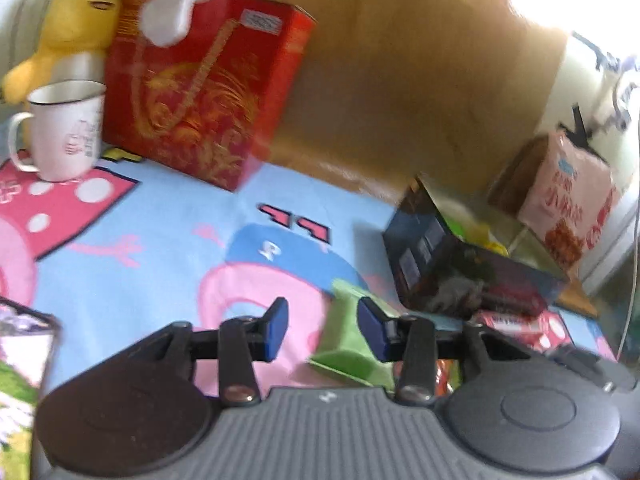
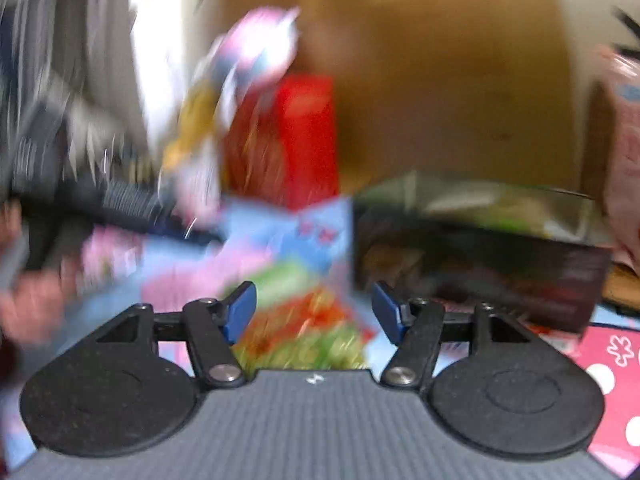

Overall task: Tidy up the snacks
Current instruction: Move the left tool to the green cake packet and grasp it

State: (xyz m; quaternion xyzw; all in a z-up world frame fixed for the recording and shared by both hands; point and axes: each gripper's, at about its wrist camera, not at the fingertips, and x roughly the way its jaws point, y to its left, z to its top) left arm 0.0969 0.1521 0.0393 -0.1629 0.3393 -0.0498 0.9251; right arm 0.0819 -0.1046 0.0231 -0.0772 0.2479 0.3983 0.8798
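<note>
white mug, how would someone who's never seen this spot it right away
Find the big red gift box standing on the cartoon cloth. The white mug stands just left of it, before a yellow plush duck. It alone is white with a dark rim and handle.

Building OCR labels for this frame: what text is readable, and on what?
"PP" in pink letters, seen upside down, on the blue cartoon mat.
Pink snack bag: red characters, too blurred to read.
Mug: pink print, illegible.
Red box: label sticker, illegible.
Right wrist view: all blurred.

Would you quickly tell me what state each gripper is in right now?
Left gripper: open, holding nothing.
Right gripper: open, holding nothing.
</note>
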